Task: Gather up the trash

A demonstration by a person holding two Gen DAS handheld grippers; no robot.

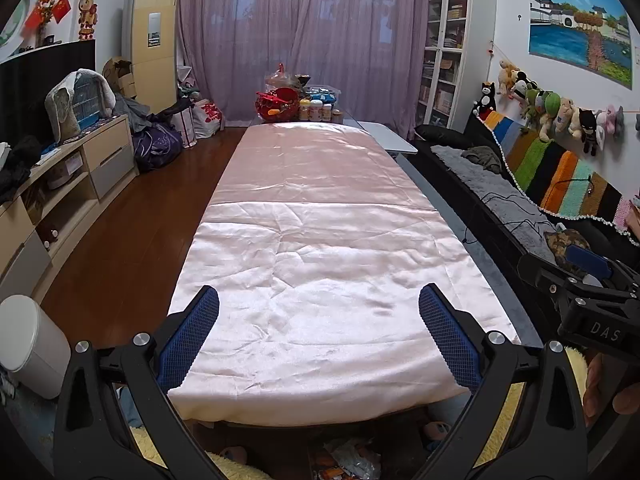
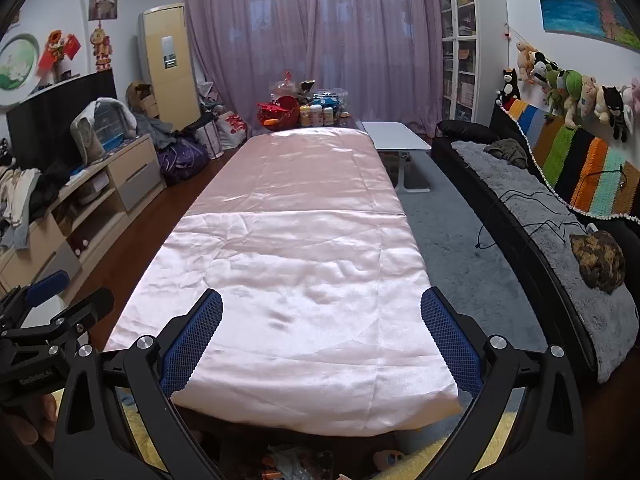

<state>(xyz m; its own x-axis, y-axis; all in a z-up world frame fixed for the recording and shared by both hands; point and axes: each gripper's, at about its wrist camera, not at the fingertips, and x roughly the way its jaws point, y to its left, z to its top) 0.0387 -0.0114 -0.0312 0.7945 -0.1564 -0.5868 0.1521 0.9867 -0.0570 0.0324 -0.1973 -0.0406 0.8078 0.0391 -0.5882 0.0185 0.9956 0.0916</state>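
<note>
A long table under a pink satin cloth [image 1: 320, 248] runs away from me; it also shows in the right wrist view [image 2: 304, 264]. My left gripper [image 1: 319, 308] is open and empty above its near end. My right gripper [image 2: 321, 312] is open and empty beside it, over the same end. Crumpled wrappers [image 1: 352, 460] lie on the floor under the table's near edge, also in the right wrist view [image 2: 292, 464]. A white lidded bin [image 1: 30, 340] stands on the floor at the left. The right gripper's body [image 1: 592, 304] shows at the right of the left wrist view.
Jars and a red basket [image 1: 280, 104] crowd the table's far end. A black sofa [image 2: 560, 240] with a grey throw runs along the right. A low wooden cabinet [image 1: 72, 184] lines the left wall. A small white table [image 2: 400, 140] stands at the far right.
</note>
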